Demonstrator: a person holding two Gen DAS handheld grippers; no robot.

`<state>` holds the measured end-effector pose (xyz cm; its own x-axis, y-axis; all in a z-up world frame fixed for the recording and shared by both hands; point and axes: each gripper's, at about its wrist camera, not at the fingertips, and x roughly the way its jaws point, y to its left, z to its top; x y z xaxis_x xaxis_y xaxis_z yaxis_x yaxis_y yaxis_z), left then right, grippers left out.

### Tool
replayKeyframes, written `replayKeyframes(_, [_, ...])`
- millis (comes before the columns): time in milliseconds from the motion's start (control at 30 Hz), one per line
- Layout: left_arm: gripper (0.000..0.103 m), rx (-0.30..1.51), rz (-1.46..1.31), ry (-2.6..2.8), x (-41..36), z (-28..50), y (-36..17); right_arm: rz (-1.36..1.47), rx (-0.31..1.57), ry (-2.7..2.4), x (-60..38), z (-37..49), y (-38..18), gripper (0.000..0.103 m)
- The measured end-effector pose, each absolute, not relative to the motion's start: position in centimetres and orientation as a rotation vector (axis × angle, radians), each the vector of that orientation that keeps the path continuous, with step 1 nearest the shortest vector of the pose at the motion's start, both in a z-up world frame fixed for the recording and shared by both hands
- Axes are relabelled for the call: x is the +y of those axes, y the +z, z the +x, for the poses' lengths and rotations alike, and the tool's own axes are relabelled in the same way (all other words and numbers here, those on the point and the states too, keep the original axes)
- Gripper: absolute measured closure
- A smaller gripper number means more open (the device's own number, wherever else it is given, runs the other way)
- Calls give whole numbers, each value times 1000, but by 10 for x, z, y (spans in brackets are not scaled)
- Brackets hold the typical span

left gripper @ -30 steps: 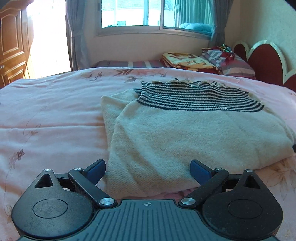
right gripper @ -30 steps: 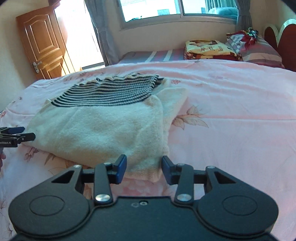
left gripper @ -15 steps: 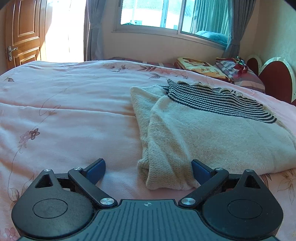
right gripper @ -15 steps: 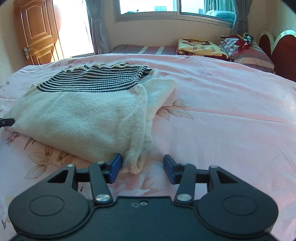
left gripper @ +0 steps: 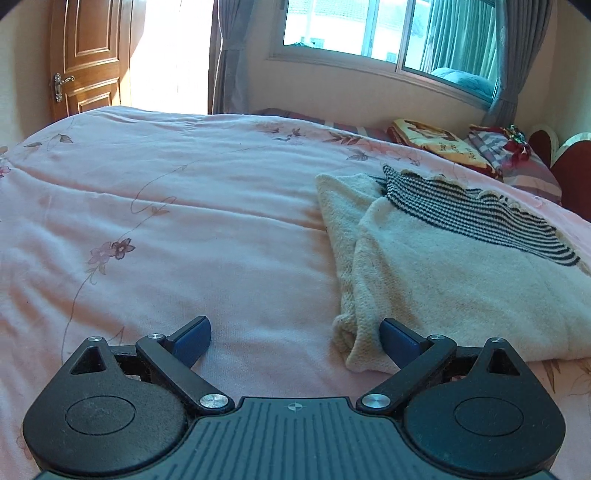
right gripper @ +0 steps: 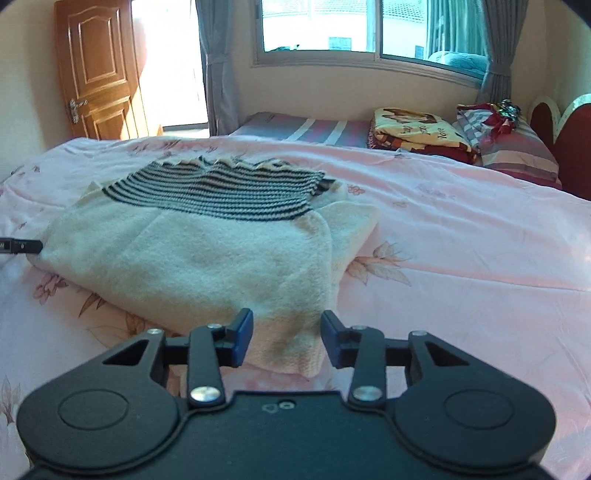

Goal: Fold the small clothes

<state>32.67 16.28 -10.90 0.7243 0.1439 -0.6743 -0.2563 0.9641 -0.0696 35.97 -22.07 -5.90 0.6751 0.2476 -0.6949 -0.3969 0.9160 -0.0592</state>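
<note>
A cream knitted sweater with a black-striped band lies folded on the pink bedspread. My left gripper is open wide, low over the bed. The sweater's near left corner lies just inside its right finger. In the right wrist view the sweater fills the middle. My right gripper straddles its near right corner. Its jaws are closing, with the cloth lying flat between them and no pad visibly pressing it. A left gripper fingertip shows at the sweater's far left edge.
Folded blankets and a striped pillow sit at the head of the bed by a red headboard. A wooden door, curtains and a window line the far wall. Bare bedspread stretches right of the sweater.
The left wrist view has swung left, so the sweater now sits at the right with its corner by the right finger. The right jaws widened, then narrowed around the sweater's corner.
</note>
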Motion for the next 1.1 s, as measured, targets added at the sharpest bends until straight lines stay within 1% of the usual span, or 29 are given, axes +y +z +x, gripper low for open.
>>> replayKeyframes(33, [5, 730, -158, 225, 162, 328, -110, -237, 757, 347, -219, 361, -64, 69])
replayKeyframes(167, [5, 748, -154, 239, 161, 332, -111, -150, 774, 338, -231, 364, -70, 68])
replayKeyframes(733, [5, 764, -134, 240, 160, 332, -112, -155, 775, 307, -228, 363, -73, 66])
replayKeyframes(967, [5, 771, -133, 234, 161, 333, -111, -138, 770, 284, -229, 362, -75, 63])
replayKeyframes(1100, [4, 795, -131, 217, 163, 337, -110, -146, 793, 263, -225, 365, -72, 63])
